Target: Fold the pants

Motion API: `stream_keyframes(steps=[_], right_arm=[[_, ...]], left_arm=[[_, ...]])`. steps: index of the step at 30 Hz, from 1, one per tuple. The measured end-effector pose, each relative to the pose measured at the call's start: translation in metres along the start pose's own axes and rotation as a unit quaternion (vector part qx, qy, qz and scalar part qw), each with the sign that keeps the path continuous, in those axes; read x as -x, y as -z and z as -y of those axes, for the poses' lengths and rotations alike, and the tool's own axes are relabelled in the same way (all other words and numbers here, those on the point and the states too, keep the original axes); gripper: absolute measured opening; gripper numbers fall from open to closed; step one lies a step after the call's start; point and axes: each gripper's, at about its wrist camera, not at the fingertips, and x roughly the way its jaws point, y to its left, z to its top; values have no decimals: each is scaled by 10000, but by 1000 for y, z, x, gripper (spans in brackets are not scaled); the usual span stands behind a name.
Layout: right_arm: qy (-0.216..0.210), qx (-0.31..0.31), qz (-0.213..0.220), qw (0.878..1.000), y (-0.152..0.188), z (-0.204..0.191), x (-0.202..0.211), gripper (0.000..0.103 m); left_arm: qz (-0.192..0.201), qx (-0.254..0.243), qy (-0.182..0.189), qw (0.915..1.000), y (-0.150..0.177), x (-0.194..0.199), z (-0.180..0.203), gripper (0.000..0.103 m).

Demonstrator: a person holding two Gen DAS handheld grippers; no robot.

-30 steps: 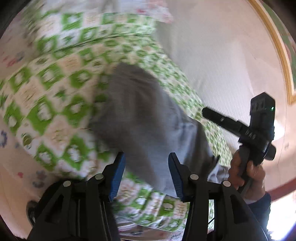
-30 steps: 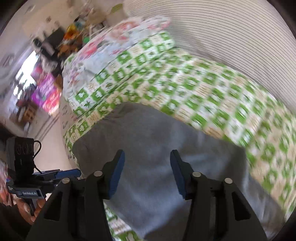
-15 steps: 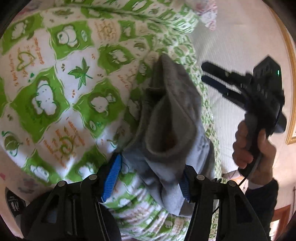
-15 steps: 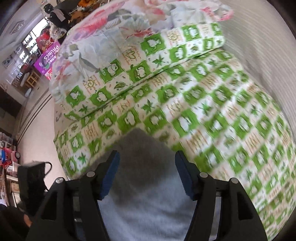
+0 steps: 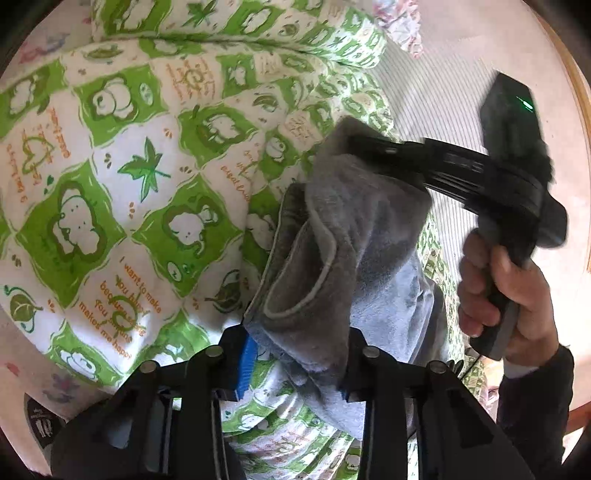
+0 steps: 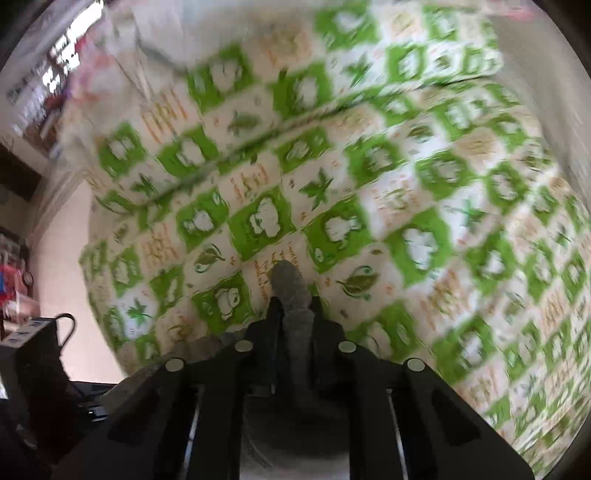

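Note:
The grey fleece pants point(image 5: 332, 258) lie bunched in a thick fold on the green-and-white quilt point(image 5: 110, 184). My left gripper point(image 5: 297, 354) has the near end of that fold filling the gap between its fingers, and its jaws are closing onto it. A hand point(image 5: 495, 295) holds my right gripper point(image 5: 354, 142), clamped on the far edge of the pants. In the blurred right wrist view, the right gripper point(image 6: 293, 306) stands nearly closed and still closing, with a strip of the grey pants point(image 6: 290, 284) pinched between its fingers, pointing steeply down at the quilt point(image 6: 406, 184).
A striped sheet point(image 5: 443, 99) lies beyond the quilt on the right, bounded by a wooden frame point(image 5: 576, 92). A floral cover point(image 5: 399, 26) shows at the top. The left gripper's body point(image 6: 29, 350) sits at lower left above pale floor point(image 6: 62, 277); a cluttered room point(image 6: 55, 74) lies beyond.
The right gripper swung in from the side to the pants' far edge and shut on it. The left gripper's fingers narrowed around the near fold. The pants went from spread to bunched.

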Motion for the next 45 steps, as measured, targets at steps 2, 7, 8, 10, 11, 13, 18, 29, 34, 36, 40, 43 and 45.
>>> stream_keyframes(steps=[2, 7, 8, 10, 11, 13, 18, 29, 34, 36, 40, 43, 45], right_arm=[[-7, -100, 255, 9996, 6, 4, 22, 13], [-102, -286, 809, 9963, 24, 11, 79, 13], [-123, -348, 893, 9953, 27, 13, 89, 13], [-219, -561, 1091, 9922, 38, 22, 112, 13], [-282, -658, 1190, 9903, 44, 27, 122, 13], [-379, -833, 1401, 9859, 58, 34, 142, 13], [-368, -1202, 1752, 9765, 104, 54, 187, 13], [-134, -2022, 2403, 9493, 225, 110, 262, 13], [-76, -2332, 2652, 9355, 269, 132, 287, 13], [-67, -2470, 2742, 9294, 289, 142, 296, 13], [-88, -2715, 2910, 9173, 328, 163, 311, 13], [-113, -2882, 2997, 9094, 352, 178, 315, 13], [-179, -3025, 3071, 9021, 370, 187, 314, 13]], left_arm=[[66, -103, -24, 9999, 1, 5, 9, 32], [267, -525, 238, 9980, 7, 24, 48, 25], [292, -616, 277, 9973, 10, 27, 56, 25], [327, -826, 385, 9953, 17, 35, 75, 25], [322, -913, 438, 9943, 20, 36, 84, 25], [294, -1121, 548, 9918, 29, 39, 103, 25], [85, -1598, 786, 9840, 56, 32, 151, 25], [-541, -2513, 1078, 9604, 114, -7, 248, 25], [-733, -2890, 1165, 9474, 138, -20, 284, 25], [-809, -3072, 1164, 9410, 150, -25, 297, 25], [-938, -3365, 1156, 9299, 172, -41, 321, 25], [-1008, -3562, 1090, 9226, 186, -55, 333, 25], [-1047, -3738, 997, 9162, 198, -66, 340, 25]])
